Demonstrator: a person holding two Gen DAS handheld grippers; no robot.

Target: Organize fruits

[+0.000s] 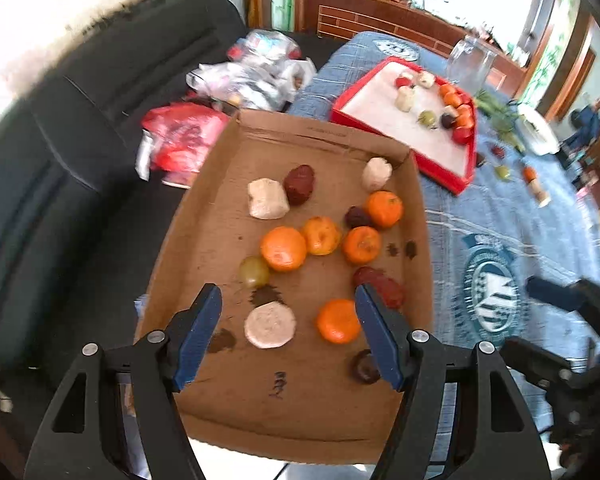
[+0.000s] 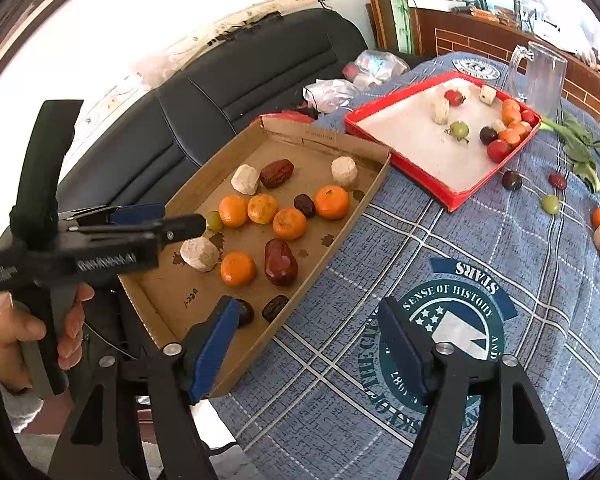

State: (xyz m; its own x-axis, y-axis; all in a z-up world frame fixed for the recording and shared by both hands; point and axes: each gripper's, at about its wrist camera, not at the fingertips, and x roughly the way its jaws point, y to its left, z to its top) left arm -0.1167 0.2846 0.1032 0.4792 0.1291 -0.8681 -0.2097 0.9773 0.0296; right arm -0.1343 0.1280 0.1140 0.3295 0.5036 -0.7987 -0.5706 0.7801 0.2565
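Fruit lies loose in a cardboard tray [image 1: 220, 184] on a cloth-covered counter [image 2: 480, 240].
Oranges [image 1: 283, 249], dates [image 1: 299, 184] and pale chunks [image 1: 270, 326] fill it; both claws, left [image 1: 288, 300] and right [image 2: 306, 314], hover with jaws apart, holding nothing. A red tray [image 2: 440, 194] sits just beyond.

Each hand-held gripper [image 1: 288, 316] has black arms, silver screws, blue pads [image 2: 400, 344]; the handle lettering looks blurred.
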